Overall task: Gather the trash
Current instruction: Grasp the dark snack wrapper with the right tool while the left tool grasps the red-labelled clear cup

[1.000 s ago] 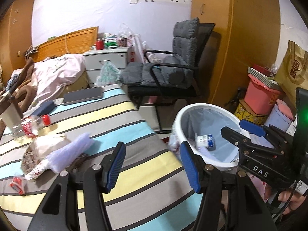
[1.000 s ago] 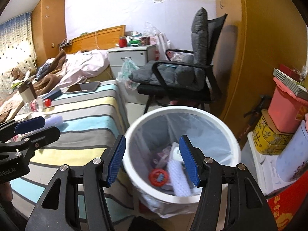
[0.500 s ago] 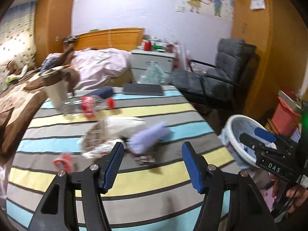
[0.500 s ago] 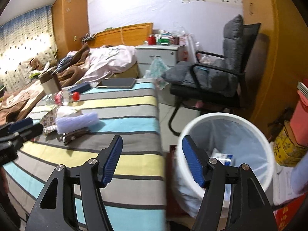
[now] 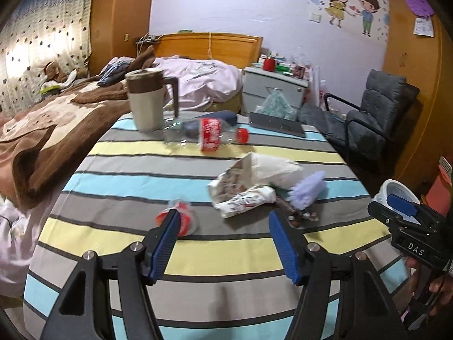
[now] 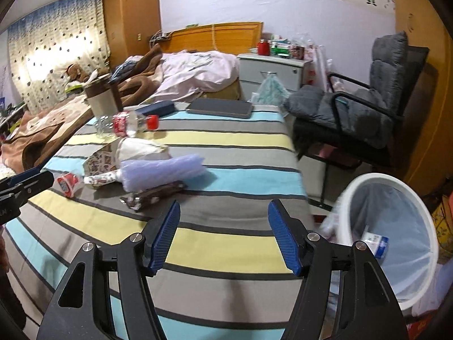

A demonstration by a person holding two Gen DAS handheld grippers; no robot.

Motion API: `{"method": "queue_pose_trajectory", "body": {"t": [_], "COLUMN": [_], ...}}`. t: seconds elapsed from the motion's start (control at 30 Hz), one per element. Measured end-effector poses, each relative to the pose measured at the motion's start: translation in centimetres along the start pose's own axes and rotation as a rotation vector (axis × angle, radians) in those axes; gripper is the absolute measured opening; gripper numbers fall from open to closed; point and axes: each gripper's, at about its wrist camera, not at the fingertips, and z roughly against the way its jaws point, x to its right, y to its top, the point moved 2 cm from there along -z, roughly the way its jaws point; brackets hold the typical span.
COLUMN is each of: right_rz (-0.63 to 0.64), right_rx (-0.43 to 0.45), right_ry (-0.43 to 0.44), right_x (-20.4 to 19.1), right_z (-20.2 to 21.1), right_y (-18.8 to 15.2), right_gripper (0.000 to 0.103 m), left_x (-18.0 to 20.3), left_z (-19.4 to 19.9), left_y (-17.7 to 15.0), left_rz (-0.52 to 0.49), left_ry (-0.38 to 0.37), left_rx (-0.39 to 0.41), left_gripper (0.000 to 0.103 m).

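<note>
Trash [image 5: 246,189] is seen from the left wrist heaped on the striped table [image 5: 127,181] beyond the left hand-held gripper [image 5: 223,243], parted wider just now, nothing held. From the right wrist, the right hand-held gripper [image 6: 223,238], parted and empty, is poised over the table edge beside the white bin [image 6: 388,181].

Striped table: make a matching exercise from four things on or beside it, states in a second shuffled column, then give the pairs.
Things:
1. cola bottle
2. mug
3. waste bin
4. tablet

States:
A. stands upright at the far left edge
B. stands on the floor, lined with a bag
C. lies on its side, red cap on
D. lies flat at the far end

Pairs: 1-C, 2-A, 3-B, 4-D
</note>
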Motion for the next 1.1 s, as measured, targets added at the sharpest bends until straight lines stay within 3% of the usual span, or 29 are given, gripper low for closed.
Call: {"method": "queue_pose_trajectory", "body": {"t": [0.57, 0.9, 1.0, 1.1], "right_rz": [-0.014, 0.028, 0.029, 0.013], "right_rx": [-0.095, -0.166, -0.185, -0.193], "right_ry": [0.074, 0.015, 0.002, 0.001], "right_x": [-4.5, -5.3, -4.8, -3.9], "right_z": [-4.2, -5.6, -5.8, -5.6], "right_y": [1.2, 0.9, 0.6, 0.2], "right_gripper": [0.066, 0.066, 0.05, 0.042], "left_x": [-4.9, -5.3, -5.2, -5.0], "left_z": [-2.5, -3.9, -4.3, -4.6], "left_y": [-0.8, -1.1, -0.9, -0.7], "left_rz": [0.077, 0.072, 0.071, 0.062], "left_ry": [0.016, 0.011, 0.017, 0.012], "left_rx": [-0.07, -0.111, -0.116, -0.122], "left_gripper": [0.068, 0.068, 0.068, 0.068]}}
